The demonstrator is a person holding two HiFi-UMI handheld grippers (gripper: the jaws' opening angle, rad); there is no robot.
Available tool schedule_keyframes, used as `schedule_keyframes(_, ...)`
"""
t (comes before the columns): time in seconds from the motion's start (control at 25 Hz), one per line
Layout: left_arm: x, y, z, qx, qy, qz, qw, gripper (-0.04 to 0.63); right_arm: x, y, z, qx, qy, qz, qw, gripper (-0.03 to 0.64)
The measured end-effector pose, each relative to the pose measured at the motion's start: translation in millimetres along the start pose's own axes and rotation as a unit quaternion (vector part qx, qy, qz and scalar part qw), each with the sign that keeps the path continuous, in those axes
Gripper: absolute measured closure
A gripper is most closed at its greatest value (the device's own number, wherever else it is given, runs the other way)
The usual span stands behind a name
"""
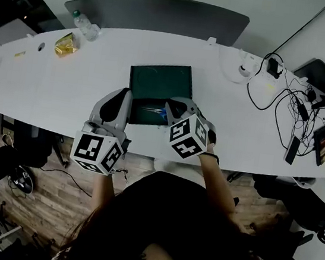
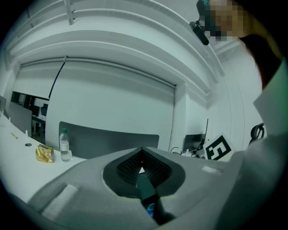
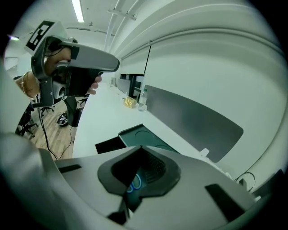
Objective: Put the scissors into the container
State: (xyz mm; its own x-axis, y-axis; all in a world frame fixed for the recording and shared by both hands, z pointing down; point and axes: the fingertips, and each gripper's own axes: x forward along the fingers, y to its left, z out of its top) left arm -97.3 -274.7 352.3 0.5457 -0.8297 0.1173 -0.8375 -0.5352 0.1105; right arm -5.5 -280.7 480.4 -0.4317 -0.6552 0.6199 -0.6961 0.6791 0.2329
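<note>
Holding the scissors [image 1: 153,111] up between both tools right now, on the near side of the dark green container [image 1: 159,79] and not in it yet. The right gripper [image 3: 141,157] is squeezing fully closed on a blue handle loop. The left gripper [image 2: 143,173] is looking pinched together too, on a thin dark strip with a dab of blue at its near end, which I'm guessing is the other end of the scissors.

What's worrying me: the right one is only nipping that loop, so the scissors could be pivoting or slipping out if the two hands are pulling apart or twisting differently on the way over. The blades could also be catching the container's near wall if they're coming in too low.

Head view is giving the layout, with the scissors lying crosswise between the tools, but it isn't showing either grip. Only the gripper views are showing the jaws. The right one is also catching a black flat sheet [image 3: 109,144] just beside the container, while the left one isn't showing the container at all
</note>
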Motion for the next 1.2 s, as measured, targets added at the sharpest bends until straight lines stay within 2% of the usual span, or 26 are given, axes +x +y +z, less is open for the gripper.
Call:
schedule_keyframes(0.32, -24, -19, 7, 0.009, -0.006, -0.009, 0.9999, 0.584, -35, 2, 22, 0.032, -0.055, -0.030, 0.998, 0.607)
schedule_keyframes(0.6, -46, -39, 8, 0.012, -0.013, -0.016, 0.9997, 0.584, -73, 19, 36, 0.053, -0.102, -0.031, 0.993, 0.607)
schedule_keyframes(1.2, -104, -83, 10, 0.029, -0.022, -0.028, 0.9990, 0.584, -147, 54, 34, 0.084, -0.157, -0.071, 0.981, 0.609)
